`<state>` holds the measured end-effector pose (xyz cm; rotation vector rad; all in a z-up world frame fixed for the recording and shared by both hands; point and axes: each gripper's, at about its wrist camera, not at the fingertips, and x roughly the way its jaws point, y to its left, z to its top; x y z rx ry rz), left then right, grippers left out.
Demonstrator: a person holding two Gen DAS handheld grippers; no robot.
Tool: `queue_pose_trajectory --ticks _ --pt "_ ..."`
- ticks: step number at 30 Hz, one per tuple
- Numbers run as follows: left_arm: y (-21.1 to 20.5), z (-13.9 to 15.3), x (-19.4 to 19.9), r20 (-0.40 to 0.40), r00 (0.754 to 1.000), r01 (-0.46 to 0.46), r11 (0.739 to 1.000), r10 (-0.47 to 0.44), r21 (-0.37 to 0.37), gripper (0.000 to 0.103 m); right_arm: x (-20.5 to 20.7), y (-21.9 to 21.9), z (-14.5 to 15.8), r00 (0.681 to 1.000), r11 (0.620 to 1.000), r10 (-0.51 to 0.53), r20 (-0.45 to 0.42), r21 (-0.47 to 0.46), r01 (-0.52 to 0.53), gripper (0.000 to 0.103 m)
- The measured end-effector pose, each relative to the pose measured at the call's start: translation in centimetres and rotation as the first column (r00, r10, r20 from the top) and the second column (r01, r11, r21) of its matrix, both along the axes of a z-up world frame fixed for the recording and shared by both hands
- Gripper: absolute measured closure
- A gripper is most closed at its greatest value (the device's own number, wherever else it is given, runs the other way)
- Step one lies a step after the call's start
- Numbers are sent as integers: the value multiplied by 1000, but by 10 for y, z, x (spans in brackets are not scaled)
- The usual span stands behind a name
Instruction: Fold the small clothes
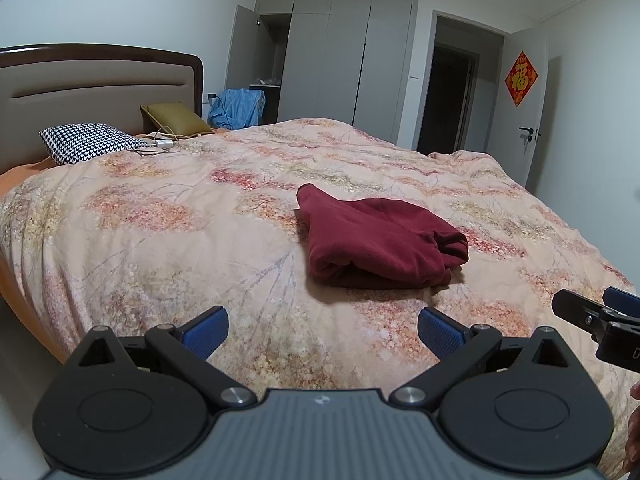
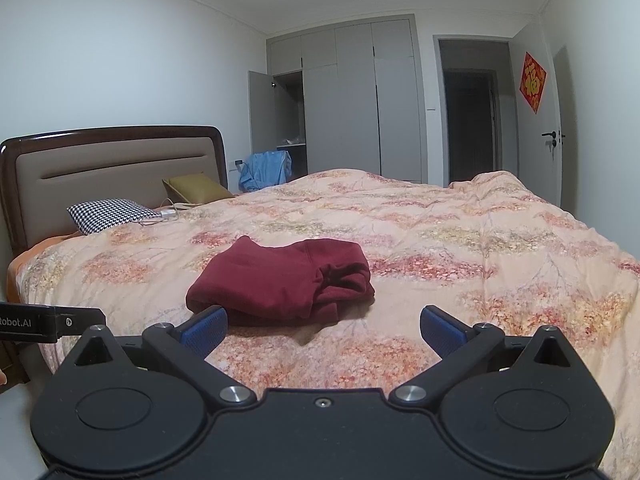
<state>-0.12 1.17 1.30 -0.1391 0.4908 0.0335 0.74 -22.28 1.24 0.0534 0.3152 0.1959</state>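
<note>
A dark red garment (image 1: 376, 240) (image 2: 280, 288) lies folded into a thick bundle on the floral quilt (image 1: 160, 220) (image 2: 480, 248). My left gripper (image 1: 322, 330) hovers open above the quilt, a short way in front of the bundle, nothing between its blue pads. My right gripper (image 2: 324, 330) is open too, held just short of the bundle's near edge, its left pad (image 2: 204, 330) almost level with the cloth. The right gripper's tip also shows at the right edge of the left wrist view, and the left gripper's side at the left edge of the right wrist view.
A houndstooth pillow (image 1: 90, 142), an olive cushion (image 1: 176, 120) and a white charger with cable (image 1: 164, 143) lie by the headboard (image 1: 80, 92). Blue cloth (image 1: 240, 108) hangs beyond the bed near a grey wardrobe (image 1: 340, 60) with one door ajar. An open doorway (image 1: 452, 88) is at the far right.
</note>
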Motion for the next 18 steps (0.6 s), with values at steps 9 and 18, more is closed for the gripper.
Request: queue_pose_trajectory --ticks 9,18 --pt "0 0 0 0 1000 0 1000 0 0 0 0 0 -1 1000 1000 0 0 -1 0 1" --pt "0 0 1 -2 1000 0 1000 0 0 0 1 0 -1 1000 1000 1 -3 -1 -1 1"
